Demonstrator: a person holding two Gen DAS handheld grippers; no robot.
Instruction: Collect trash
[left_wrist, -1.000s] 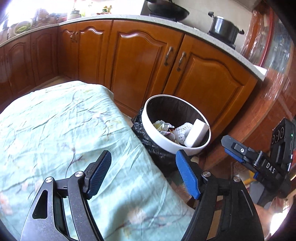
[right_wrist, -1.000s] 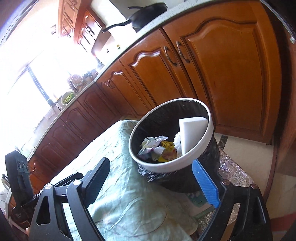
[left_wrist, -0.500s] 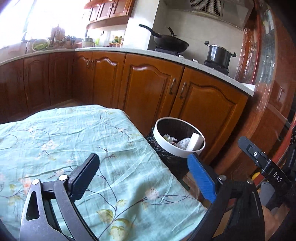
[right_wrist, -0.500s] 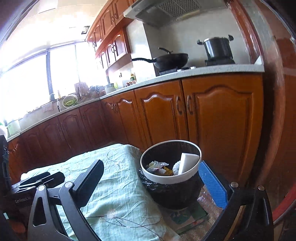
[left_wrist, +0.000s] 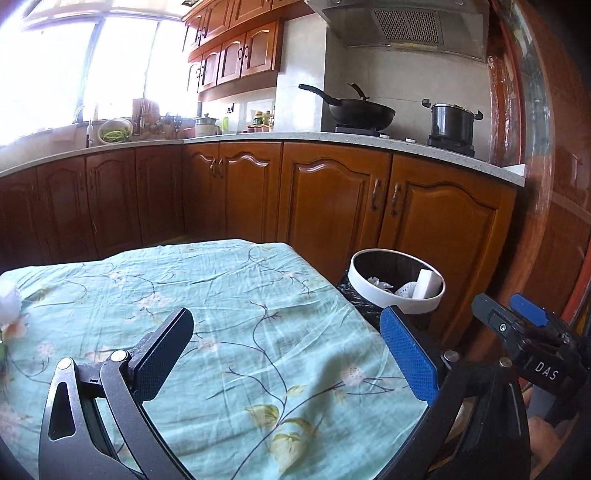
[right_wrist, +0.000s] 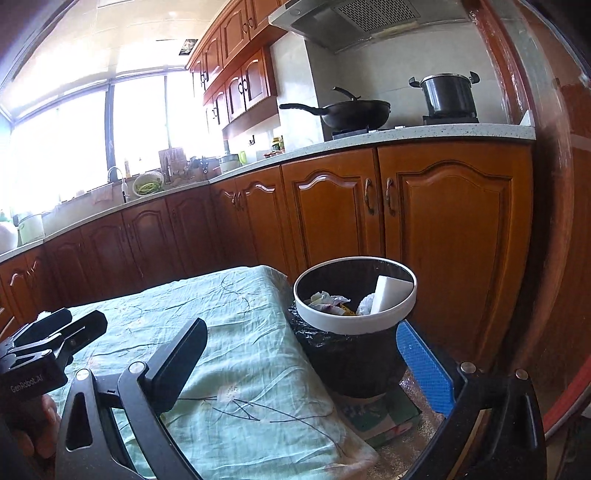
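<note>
A round bin with a white rim (left_wrist: 397, 302) and black liner stands on the floor just past the table's right edge; it also shows in the right wrist view (right_wrist: 354, 320). Inside lie crumpled paper (right_wrist: 327, 298), a white foam net (left_wrist: 404, 288) and a white foam block (right_wrist: 388, 297). My left gripper (left_wrist: 284, 349) is open and empty above the green floral tablecloth (left_wrist: 207, 295). My right gripper (right_wrist: 303, 360) is open and empty, held back from the bin over the table corner. A white crumpled item (left_wrist: 8, 301) sits at the table's far left edge.
Wooden kitchen cabinets (left_wrist: 332, 206) run behind the table and bin. A wok (left_wrist: 354, 110) and a pot (left_wrist: 452, 123) sit on the counter. A wooden door frame (right_wrist: 554, 221) stands to the right. A printed paper (right_wrist: 373, 415) lies under the bin.
Both grippers have pulled back and tilted up from over the bin; the bin now looks smaller and farther, and more of the kitchen shows. Both stay open and empty.
</note>
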